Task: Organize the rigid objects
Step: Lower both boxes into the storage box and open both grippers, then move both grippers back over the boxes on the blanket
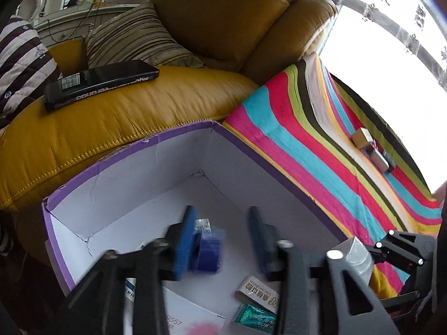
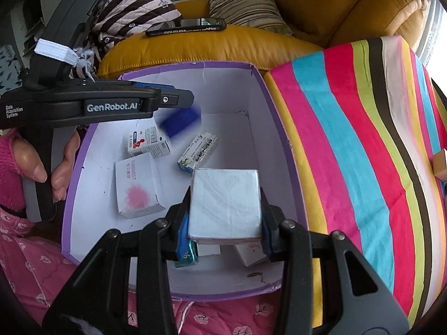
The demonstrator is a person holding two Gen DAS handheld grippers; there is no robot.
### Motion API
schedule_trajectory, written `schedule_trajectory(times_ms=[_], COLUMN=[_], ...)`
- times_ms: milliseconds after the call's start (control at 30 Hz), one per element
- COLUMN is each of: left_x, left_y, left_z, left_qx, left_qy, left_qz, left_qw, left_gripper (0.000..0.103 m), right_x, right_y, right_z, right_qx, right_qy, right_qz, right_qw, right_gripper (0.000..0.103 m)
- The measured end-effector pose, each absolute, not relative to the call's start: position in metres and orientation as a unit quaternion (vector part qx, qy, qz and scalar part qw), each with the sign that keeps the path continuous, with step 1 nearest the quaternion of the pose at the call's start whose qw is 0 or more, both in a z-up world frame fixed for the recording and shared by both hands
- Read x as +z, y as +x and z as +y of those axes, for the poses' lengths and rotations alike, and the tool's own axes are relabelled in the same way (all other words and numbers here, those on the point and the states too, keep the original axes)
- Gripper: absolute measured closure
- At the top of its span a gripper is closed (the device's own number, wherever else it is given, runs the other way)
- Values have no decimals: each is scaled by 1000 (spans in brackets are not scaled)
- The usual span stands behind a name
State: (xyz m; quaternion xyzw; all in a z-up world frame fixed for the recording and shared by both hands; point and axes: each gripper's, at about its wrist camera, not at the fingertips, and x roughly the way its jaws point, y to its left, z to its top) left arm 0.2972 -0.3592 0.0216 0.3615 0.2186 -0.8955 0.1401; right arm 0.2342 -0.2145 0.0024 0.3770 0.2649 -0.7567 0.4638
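Note:
A purple-rimmed cardboard box [image 1: 134,150] [image 2: 195,65] with white inner walls stands open below both grippers. My left gripper [image 1: 222,223] [image 2: 181,100] is open over it. A small blue box [image 1: 208,248] [image 2: 180,122], blurred, is in mid-air just under its fingers, touching neither pad that I can see. My right gripper [image 2: 225,217] is shut on a white foil-wrapped box [image 2: 225,203] above the near part of the cardboard box. On the box floor lie a white pack with a pink blotch [image 2: 137,189], a white and red pack [image 2: 148,142], a green and white pack [image 2: 198,152] and a teal pack [image 1: 255,318].
A striped cloth surface [image 2: 349,153] adjoins the box on the right, with two small boxes [image 1: 363,138] on it. A black phone [image 1: 100,83] lies on the yellow sofa [image 1: 139,122] behind, near a striped cushion [image 1: 134,39]. A hand [image 2: 30,164] holds the left gripper's handle.

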Motion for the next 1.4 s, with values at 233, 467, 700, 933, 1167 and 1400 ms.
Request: schedule_trajectory(times_ms=[233,467,700,933,1167,1400], left_x=[23,22,36,36,14,-1], left_y=[295,279,217,128,43,-11], left_z=[-356,-334,-258,-171,-110,-80], left_qx=[-897,-895,-900,-897,-883,-886], left_qy=[356,381,419,432,463,458], left_qz=[218,199,119,55,20,-32], left_qw=[146,120,8,-77,-77,-66], left_gripper=[31,28,25,20,20,20], right_x=[7,12,21,12,-3,-12], right_y=[219,205,174,138,119,92], right_z=[-199,-172,-113,-21,54,94], right_qx=[-773,-794,-837,-869,-887,-888], right_qy=[398,401,402,426,435,444], right_qz=[216,184,129,39,7,18], right_qw=[445,418,348,249,156,120], right_gripper=[50,46,38,35,35,31])
